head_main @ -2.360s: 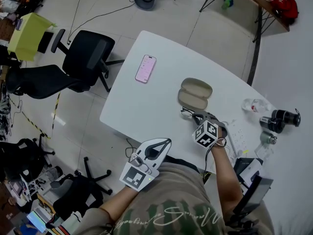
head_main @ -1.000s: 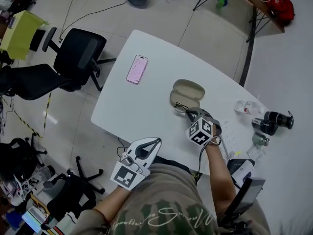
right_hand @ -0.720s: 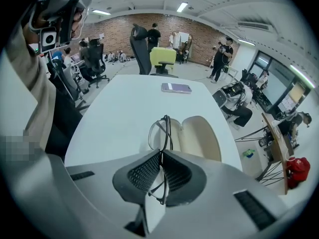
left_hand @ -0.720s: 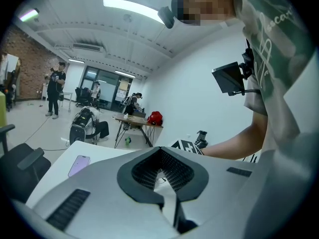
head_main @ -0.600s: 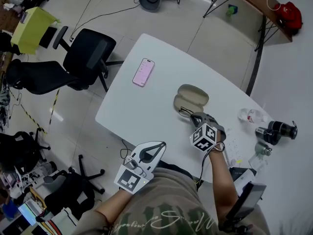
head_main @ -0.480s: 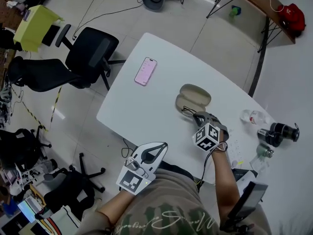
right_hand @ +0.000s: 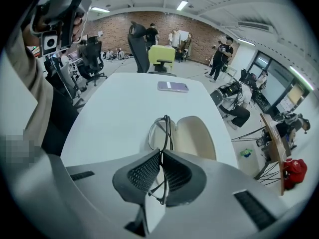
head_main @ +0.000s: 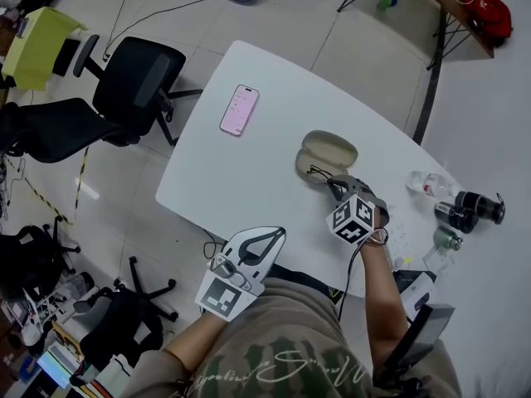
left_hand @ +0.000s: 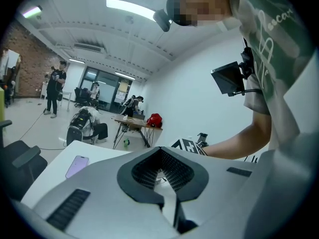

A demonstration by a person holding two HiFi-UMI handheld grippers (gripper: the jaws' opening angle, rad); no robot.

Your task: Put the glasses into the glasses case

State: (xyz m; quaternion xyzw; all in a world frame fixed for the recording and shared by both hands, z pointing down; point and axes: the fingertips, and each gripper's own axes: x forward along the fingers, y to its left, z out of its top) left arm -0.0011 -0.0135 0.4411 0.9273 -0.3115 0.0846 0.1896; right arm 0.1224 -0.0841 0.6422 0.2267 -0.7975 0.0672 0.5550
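clamping the thin black-framed glasses (right_hand: 161, 129), the right gripper (right_hand: 160, 156) should lower them level into the open beige case (right_hand: 197, 136); left gripper (left_hand: 160, 172) closed, empty.

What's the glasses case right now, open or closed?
Open: the glasses case lies with both beige halves spread on the table, insides showing; the glasses are clamped in the right gripper.

A pink phone (head_main: 239, 110) lies flat on the white worktop (head_main: 249, 181) toward 11 o'clock. At 3 o'clock, a clear bottle (head_main: 427, 182) lies beside two black cylinders (head_main: 471, 208). A black chair (head_main: 137, 89) stands off the worktop at 10 o'clock, and a red bag (head_main: 489, 11) at 1 o'clock.
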